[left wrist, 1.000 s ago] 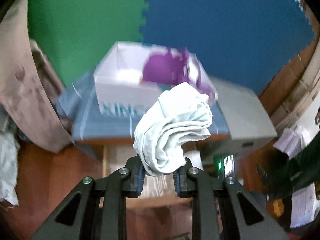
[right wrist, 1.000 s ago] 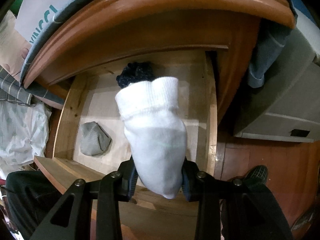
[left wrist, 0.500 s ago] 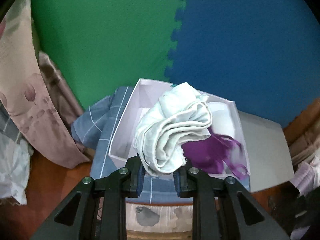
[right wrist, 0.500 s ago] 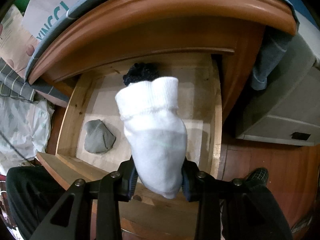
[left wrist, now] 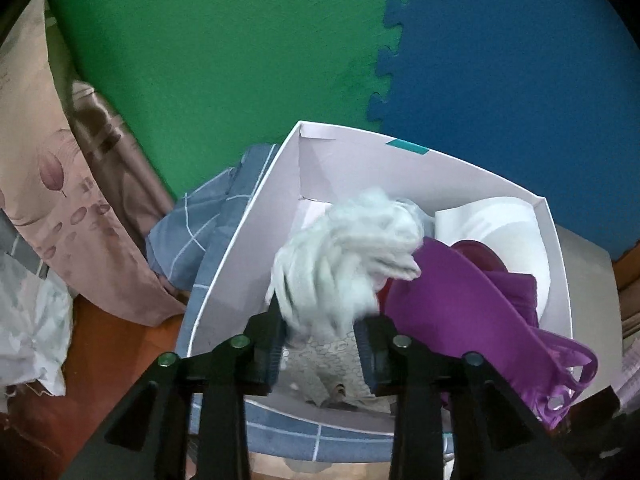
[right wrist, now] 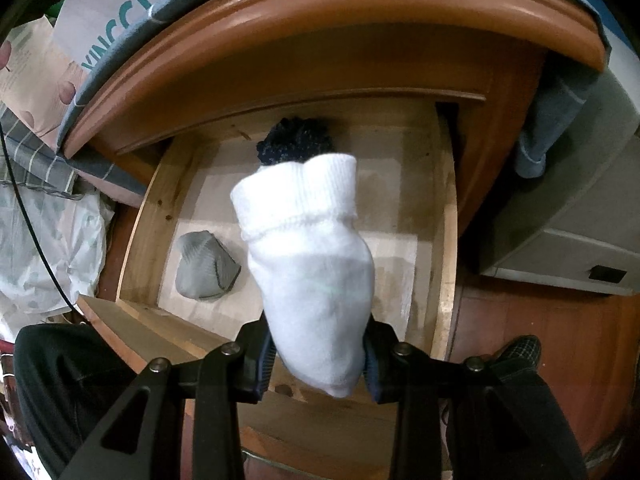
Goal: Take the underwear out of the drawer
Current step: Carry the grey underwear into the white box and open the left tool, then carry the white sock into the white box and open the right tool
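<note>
My left gripper (left wrist: 320,344) is over the white box (left wrist: 248,240). Its jaws stand wider than the pale bundled underwear (left wrist: 344,256), which is blurred and drops from them into the box, beside a purple bra (left wrist: 460,304). My right gripper (right wrist: 318,360) is shut on a white rolled sock bundle (right wrist: 312,264) and holds it above the open wooden drawer (right wrist: 446,240). A grey bundle (right wrist: 206,266) lies at the drawer's left and a dark knitted bundle (right wrist: 296,144) at its back.
The box stands on a blue checked cloth (left wrist: 192,236) on the cabinet top (right wrist: 320,20). Green (left wrist: 220,60) and blue (left wrist: 520,60) foam mats cover the wall. A pink curtain (left wrist: 52,184) hangs left. A grey case (right wrist: 560,248) sits right of the drawer.
My left gripper moved forward over the box, opened its jaws, and the pale underwear is falling out. My right gripper stays shut on the white sock bundle, nearly still.
</note>
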Demonstrator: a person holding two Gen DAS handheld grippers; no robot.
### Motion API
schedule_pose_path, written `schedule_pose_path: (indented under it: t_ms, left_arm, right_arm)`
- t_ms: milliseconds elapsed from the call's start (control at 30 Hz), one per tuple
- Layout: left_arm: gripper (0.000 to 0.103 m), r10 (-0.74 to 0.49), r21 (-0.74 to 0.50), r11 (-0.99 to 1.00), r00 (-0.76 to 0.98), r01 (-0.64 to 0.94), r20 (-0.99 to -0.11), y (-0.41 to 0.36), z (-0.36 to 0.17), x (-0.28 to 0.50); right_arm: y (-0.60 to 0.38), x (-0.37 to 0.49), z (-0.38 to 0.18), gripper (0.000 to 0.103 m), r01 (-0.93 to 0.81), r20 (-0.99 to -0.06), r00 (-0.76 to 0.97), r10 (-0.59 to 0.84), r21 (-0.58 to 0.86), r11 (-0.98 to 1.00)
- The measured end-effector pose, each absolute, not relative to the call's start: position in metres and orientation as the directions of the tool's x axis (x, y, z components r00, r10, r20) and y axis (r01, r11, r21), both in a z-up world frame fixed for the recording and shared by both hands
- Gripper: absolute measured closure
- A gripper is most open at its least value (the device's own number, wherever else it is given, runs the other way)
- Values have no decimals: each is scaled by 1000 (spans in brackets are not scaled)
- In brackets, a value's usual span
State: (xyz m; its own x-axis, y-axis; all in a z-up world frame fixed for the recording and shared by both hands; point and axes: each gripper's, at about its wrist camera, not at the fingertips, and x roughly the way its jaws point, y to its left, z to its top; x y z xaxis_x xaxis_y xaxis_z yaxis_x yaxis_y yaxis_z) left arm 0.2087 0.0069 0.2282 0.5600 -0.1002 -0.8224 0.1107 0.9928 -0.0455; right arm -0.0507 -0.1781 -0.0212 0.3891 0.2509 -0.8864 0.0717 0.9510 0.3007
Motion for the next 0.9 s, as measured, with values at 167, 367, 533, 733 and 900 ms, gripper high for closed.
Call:
schedule_pose_path:
  t_ms: [167,367,533,733,900]
  left_arm:
    - [40,-115,-32,989,629,142,-769,8,241,192]
    - [31,-175,-31,977,714,210,-678,23,260,129]
    - [20,-119,59,980,795,191,-595,54,248,58]
    - [15,-62,73,988,783,136,-619,90,199,19]
    - [11,-20,59,996,775,74,-631,107,159,16]
  right_arm:
    - [-177,-50,-24,67,74,-890,385,245,295,953]
    - [-175,-53,-18,67,65,-881,424,209,259,964]
    - [-169,-55,5,67,43,-862,481,159,205,978]
    - [-161,-64,48,68,39,-847,509,153,200,979]
    - [-159,-69,116,67,14,-818,560,132,169,986]
